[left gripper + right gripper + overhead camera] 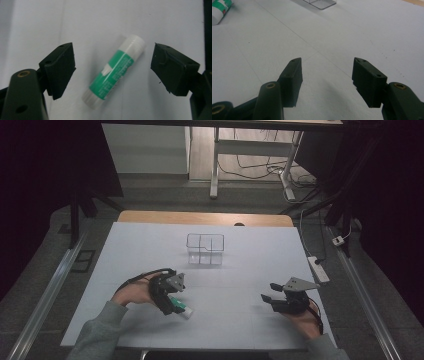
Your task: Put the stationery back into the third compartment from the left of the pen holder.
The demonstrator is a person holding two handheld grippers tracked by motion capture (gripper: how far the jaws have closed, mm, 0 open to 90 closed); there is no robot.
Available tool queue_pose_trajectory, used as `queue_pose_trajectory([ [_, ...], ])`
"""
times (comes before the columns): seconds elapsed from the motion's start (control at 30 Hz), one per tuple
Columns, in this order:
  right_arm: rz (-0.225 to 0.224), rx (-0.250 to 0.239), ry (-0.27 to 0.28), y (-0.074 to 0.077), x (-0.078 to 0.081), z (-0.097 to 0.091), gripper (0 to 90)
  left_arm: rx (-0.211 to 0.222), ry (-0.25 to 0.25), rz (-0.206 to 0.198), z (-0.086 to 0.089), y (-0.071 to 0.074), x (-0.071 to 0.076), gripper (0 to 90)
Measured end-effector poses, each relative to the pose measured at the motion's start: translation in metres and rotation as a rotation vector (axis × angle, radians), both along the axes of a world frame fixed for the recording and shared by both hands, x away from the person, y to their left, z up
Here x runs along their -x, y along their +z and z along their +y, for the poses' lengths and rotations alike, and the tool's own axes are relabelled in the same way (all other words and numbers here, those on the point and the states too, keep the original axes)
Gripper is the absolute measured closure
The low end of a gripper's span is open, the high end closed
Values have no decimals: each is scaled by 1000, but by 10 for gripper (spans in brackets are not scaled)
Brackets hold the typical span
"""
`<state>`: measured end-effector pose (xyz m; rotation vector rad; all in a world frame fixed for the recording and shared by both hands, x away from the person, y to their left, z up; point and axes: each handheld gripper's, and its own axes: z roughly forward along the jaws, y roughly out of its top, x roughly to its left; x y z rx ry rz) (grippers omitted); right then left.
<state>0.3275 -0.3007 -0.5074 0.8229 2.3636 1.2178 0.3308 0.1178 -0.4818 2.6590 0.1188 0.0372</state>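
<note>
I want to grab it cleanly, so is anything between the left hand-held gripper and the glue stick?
Nothing visible. The glue stick lies flat on the white table between the open jaws of the left hand-held gripper, with bare surface on both sides and neither pad touching it.

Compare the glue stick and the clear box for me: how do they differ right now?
The glue stick is opaque green and white; the clear box is see-through. The stick lies on its side between the open left gripper pads; the box stands upright, farther away, untouched. Both rest on the white table.
</note>
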Motion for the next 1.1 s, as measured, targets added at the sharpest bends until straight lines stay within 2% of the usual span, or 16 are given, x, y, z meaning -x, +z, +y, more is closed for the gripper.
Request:
queue_pose_trajectory([
  [0.23, 3, 6, 0, 0, -1, 0, 411, -54, -69, -17, -12, -3, -1, 207],
  [0.4, 7, 14, 3, -2, -1, 2, 408, -90, -128, 0, -20, -8, -2, 219],
  [0.47, 9, 16, 2, -2, -1, 2, 407, -112, -147, -2, -23, -11, -2, 222],
  [0.53, 8, 18, 0, -1, -1, 1, 406, -114, -168, -5, -26, -12, -2, 235],
  [0.67, 11, 21, -2, -2, -2, 1, 406, -115, -201, -20, -30, -13, 0, 281],
  [0.8, 12, 28, 0, -2, -2, 2, 405, -143, -225, -33, -32, -16, 2, 344],
  [1.1, 10, 30, 0, -2, -2, 2, 405, -175, -272, -70, -35, -22, 4, 488],
])
